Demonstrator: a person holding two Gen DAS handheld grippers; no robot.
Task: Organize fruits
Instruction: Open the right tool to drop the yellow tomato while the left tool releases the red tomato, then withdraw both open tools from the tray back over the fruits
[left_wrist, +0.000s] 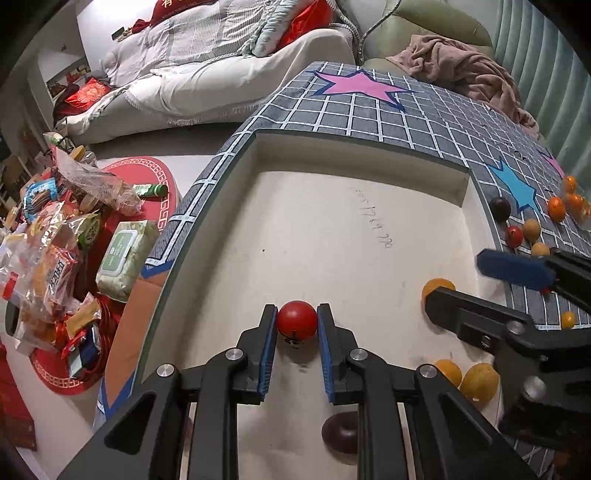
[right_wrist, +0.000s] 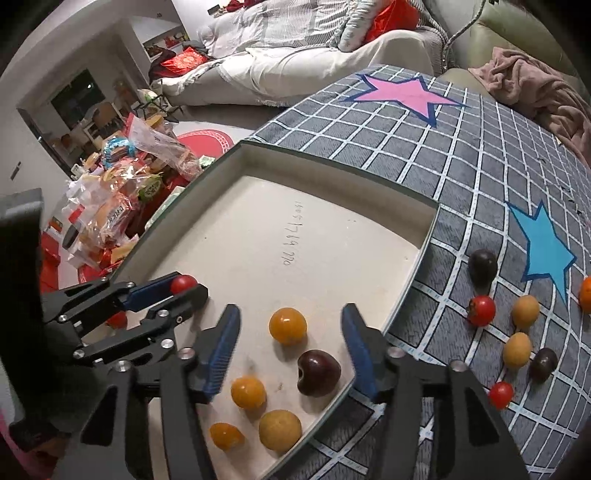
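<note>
My left gripper (left_wrist: 296, 325) is shut on a red cherry tomato (left_wrist: 297, 320) and holds it over the white tray (left_wrist: 362, 155). The right wrist view shows it at the left (right_wrist: 184, 286). My right gripper (right_wrist: 290, 332) is open and empty over the tray's near right corner, above a yellow fruit (right_wrist: 287, 326) and a dark cherry (right_wrist: 318, 373). Several more yellow fruits lie in the tray (right_wrist: 248, 392). Loose fruits lie on the grid cloth to the right: a dark plum (right_wrist: 482, 265), a red tomato (right_wrist: 481, 310), and yellow ones (right_wrist: 525, 311).
The tray sits on a grey grid cloth (right_wrist: 424, 147) with pink (right_wrist: 402, 92) and blue stars. A heap of snack bags (left_wrist: 55, 229) and a wipes pack (left_wrist: 125, 254) lie left of the table. A sofa (left_wrist: 221, 74) and a pink blanket (left_wrist: 465, 70) are behind.
</note>
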